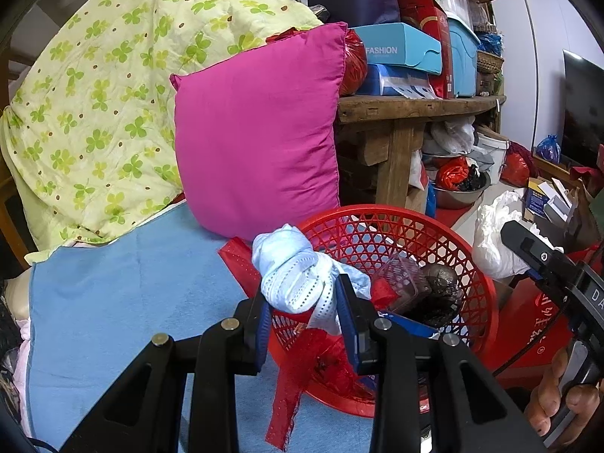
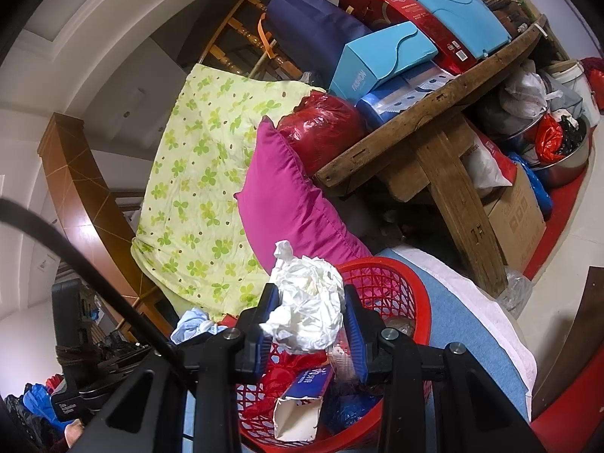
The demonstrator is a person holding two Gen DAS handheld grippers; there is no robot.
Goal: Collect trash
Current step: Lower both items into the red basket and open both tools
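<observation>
Left gripper point(image 1: 304, 304): fingers closed on a wad of face masks point(image 1: 298, 268), pale blue and white, held just over the near rim of the red basket point(image 1: 479, 283). Right gripper point(image 2: 307, 319): fingers closed on a ball of crumpled white paper point(image 2: 307, 302), also over the basket, which sits on a blue mat point(image 1: 113, 302) beside a magenta pillow point(image 1: 260, 124).

Handling, as judged:
- Masks: very light, soft, compressible. Loose ends hang below the fingers and could snag on the basket's mesh. A hold across the bunched middle, as now, looks sound.
- Paper ball: light, crushable, not fragile. It springs back a little, so a pinch across its widest part suits it. It should drop free once let go.
- Neither is slippery or heavy; the risk is clinging to the pads rather than falling early.

Counts:
- Grippers: two, each holding one item.
- Basket: one, roughly half full.
- In the basket, right wrist view: one open carton point(image 2: 298, 407), red plastic scraps point(image 2: 279, 377), some blue wrapping; exact tally unclear in the heap.
- Left wrist view adds one clear plastic cup point(image 1: 400, 279) and one dark crumpled lump point(image 1: 441, 283).
- A red ribbon strip point(image 1: 283, 407) trails over the rim onto the mat.

Step in hand: both pieces poised for release into the basket.
</observation>
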